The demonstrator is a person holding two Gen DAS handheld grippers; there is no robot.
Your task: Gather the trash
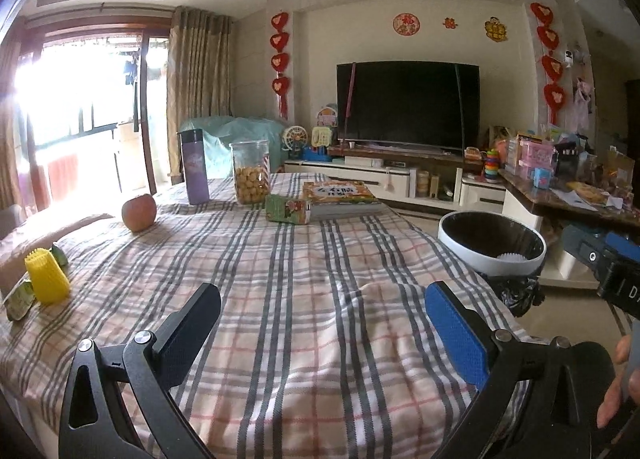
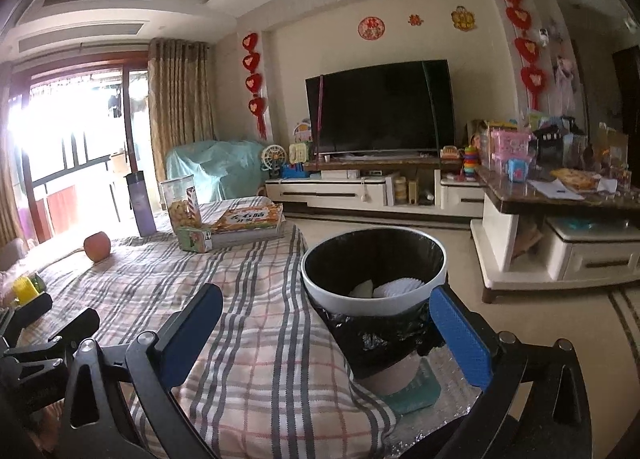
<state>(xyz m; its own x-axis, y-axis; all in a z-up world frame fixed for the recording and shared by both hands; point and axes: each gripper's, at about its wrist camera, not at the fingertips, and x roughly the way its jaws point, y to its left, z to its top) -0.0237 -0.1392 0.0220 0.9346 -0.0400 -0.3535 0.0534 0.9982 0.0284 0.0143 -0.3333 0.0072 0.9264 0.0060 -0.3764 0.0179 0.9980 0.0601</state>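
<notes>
A white-rimmed bin [image 2: 372,291] with a black liner stands off the table's right edge and holds white paper pieces [image 2: 396,286]; it shows in the left wrist view too as the bin [image 1: 452,243]. My right gripper [image 2: 326,309] hangs open just before the bin, nothing between its fingers. My left gripper [image 1: 322,305] is open over the checked tablecloth [image 1: 304,267], empty. At the far left lie a yellow ridged cup [image 1: 47,277] and green wrappers [image 1: 20,299]. The yellow cup [image 2: 25,289] shows small in the right wrist view.
At the table's far end stand an apple [image 1: 139,212], a purple bottle [image 1: 195,167], a jar of biscuits [image 1: 251,172], a green carton [image 1: 289,210] and a book [image 1: 340,197]. Beyond are a TV cabinet [image 1: 376,175] and a cluttered side table [image 2: 560,195].
</notes>
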